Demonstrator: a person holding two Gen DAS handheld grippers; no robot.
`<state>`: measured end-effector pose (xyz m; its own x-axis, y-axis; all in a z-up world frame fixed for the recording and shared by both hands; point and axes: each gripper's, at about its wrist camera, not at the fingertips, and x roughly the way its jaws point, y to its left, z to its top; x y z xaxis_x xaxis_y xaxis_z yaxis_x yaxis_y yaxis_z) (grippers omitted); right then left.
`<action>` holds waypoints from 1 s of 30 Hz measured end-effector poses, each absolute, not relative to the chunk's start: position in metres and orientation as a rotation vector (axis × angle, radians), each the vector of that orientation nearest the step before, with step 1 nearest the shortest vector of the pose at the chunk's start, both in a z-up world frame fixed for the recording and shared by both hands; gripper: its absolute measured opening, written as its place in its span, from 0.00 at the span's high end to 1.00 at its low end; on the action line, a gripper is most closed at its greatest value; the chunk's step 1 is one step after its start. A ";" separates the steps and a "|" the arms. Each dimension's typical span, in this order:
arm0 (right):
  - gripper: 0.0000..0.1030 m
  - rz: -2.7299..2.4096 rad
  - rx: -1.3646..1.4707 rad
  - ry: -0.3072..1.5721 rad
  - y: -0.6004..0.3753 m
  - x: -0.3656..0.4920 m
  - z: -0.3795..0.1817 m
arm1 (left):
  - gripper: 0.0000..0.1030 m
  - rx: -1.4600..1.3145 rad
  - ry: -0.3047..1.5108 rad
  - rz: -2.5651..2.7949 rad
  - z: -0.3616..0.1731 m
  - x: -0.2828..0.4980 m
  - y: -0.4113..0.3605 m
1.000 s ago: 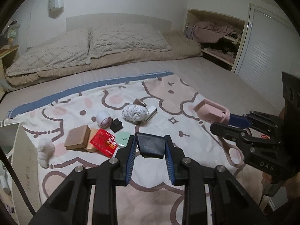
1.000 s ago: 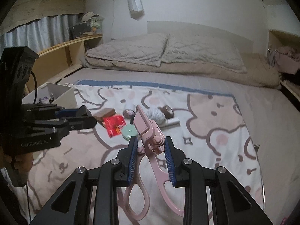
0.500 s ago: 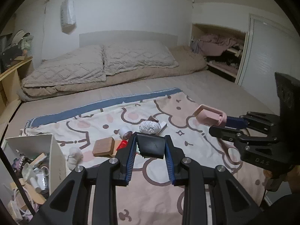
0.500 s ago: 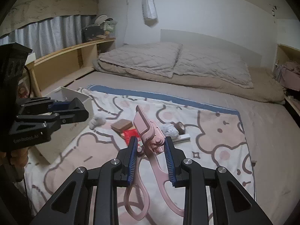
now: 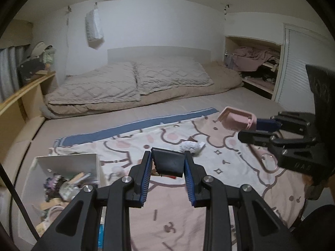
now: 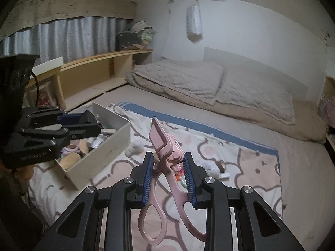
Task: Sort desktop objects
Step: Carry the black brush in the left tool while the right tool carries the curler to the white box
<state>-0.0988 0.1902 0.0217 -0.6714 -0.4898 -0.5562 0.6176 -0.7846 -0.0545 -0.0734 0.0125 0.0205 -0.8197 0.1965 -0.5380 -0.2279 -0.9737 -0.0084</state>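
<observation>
My left gripper (image 5: pixel 167 163) is shut on a small black box (image 5: pixel 167 162) and holds it above the patterned blanket (image 5: pixel 209 188), right of the white storage box (image 5: pixel 65 160). My right gripper (image 6: pixel 168 165) is shut on pink sheathed scissors (image 6: pixel 165 144), held upright above the blanket. In the right wrist view the left gripper (image 6: pixel 83 123) hangs over the white storage box (image 6: pixel 106 148). In the left wrist view the right gripper (image 5: pixel 259 125) sits at the right with the scissors' pink sheath (image 5: pixel 236 119) sticking out.
The storage box holds several small items. On the blanket lie a crumpled white ball (image 5: pixel 191 146), a white fluffy lump (image 6: pixel 134 147), a tape roll (image 6: pixel 222 164) and a red packet, partly hidden. Pillows (image 5: pixel 129 81), a wooden shelf (image 6: pixel 94 67) and a closet (image 5: pixel 257 71) surround the bed.
Both grippers have lifted and drawn back from the blanket items. The view has swung left, so the white storage box now shows below the left gripper. Both still hold their objects.
</observation>
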 end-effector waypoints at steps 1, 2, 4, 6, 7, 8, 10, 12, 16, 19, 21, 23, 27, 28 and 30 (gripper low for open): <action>0.71 -2.386 0.704 0.315 0.184 -0.098 0.025 | 0.71 -0.819 0.088 2.811 0.021 -0.071 0.007; 0.71 -2.376 0.705 0.314 0.180 -0.098 0.027 | 0.71 -0.819 0.091 2.817 0.022 -0.070 0.004; 0.71 -2.358 0.702 0.318 0.169 -0.098 0.031 | 0.71 -0.822 0.093 2.832 0.023 -0.067 -0.006; 0.71 -2.343 0.698 0.314 0.160 -0.098 0.034 | 0.71 -0.825 0.092 2.844 0.025 -0.064 -0.016; 0.71 -2.333 0.700 0.312 0.154 -0.098 0.035 | 0.71 -0.824 0.093 2.849 0.025 -0.063 -0.020; 0.71 -2.327 0.701 0.313 0.150 -0.098 0.036 | 0.71 -0.822 0.097 2.858 0.027 -0.061 -0.025; 0.71 -2.312 0.698 0.319 0.138 -0.098 0.036 | 0.71 -0.819 0.098 2.885 0.029 -0.058 -0.036; 0.71 -2.300 0.694 0.319 0.129 -0.098 0.037 | 0.71 -0.818 0.088 2.908 0.031 -0.056 -0.046; 0.71 -2.270 0.686 0.305 0.109 -0.100 0.038 | 0.71 -0.807 0.068 2.976 0.035 -0.053 -0.068; 0.71 -2.252 0.672 0.301 0.097 -0.100 0.037 | 0.71 -0.797 0.078 3.040 0.037 -0.052 -0.086; 0.71 -2.240 0.666 0.299 0.089 -0.100 0.036 | 0.71 -0.790 0.066 3.072 0.039 -0.052 -0.095; 0.71 -2.222 0.664 0.295 0.080 -0.103 0.035 | 0.71 -0.782 0.042 3.105 0.040 -0.052 -0.106; 0.71 -2.186 0.654 0.302 0.059 -0.107 0.032 | 0.71 -0.770 -0.023 3.175 0.044 -0.054 -0.128; 0.71 -2.172 0.653 0.297 0.053 -0.109 0.031 | 0.71 -0.766 -0.040 3.188 0.044 -0.054 -0.132; 0.71 -2.154 0.655 0.287 0.044 -0.113 0.030 | 0.71 -0.763 -0.057 3.218 0.042 -0.055 -0.141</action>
<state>-0.1129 0.0443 0.0298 -0.5064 -0.6667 -0.5469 0.7866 -0.6170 0.0237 -0.0549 -0.1413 0.0421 -0.8806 -0.1533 -0.4483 0.1692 -0.9856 0.0047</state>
